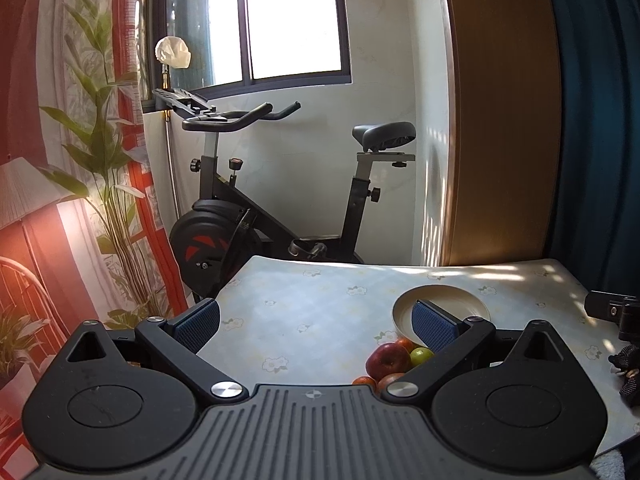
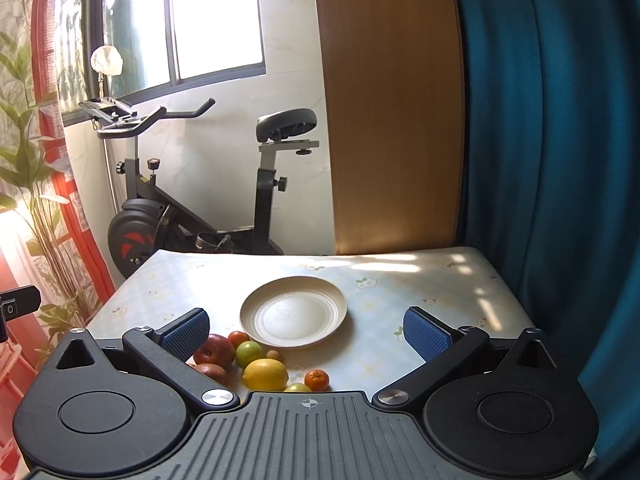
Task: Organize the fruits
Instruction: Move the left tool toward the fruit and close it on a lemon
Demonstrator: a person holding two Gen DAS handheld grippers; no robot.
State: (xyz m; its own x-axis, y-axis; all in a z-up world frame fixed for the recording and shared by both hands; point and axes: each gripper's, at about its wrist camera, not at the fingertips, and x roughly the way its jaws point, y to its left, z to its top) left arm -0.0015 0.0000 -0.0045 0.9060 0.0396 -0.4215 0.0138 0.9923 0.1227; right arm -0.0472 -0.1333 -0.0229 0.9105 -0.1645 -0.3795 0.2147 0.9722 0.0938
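Hovering over the floral table (image 2: 400, 280), your right gripper (image 2: 306, 330) and left gripper (image 1: 316, 320) both hold their jaws wide apart, gripping nothing. The empty plate (image 2: 293, 312) lies just beyond the right jaws; the lemon (image 2: 265, 374), red apple (image 2: 214, 350) and other fruit cluster beneath them. Nothing is plated yet; next, probably lower onto the lemon.

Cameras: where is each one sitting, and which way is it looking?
Left wrist: sits on the left claw, open, looking across the table at the exercise bike; plate on its right.
Right wrist: sits on the right claw, open, looking at the plate, with the lemon just before it.
Both show the plate, red apple, bike and window.
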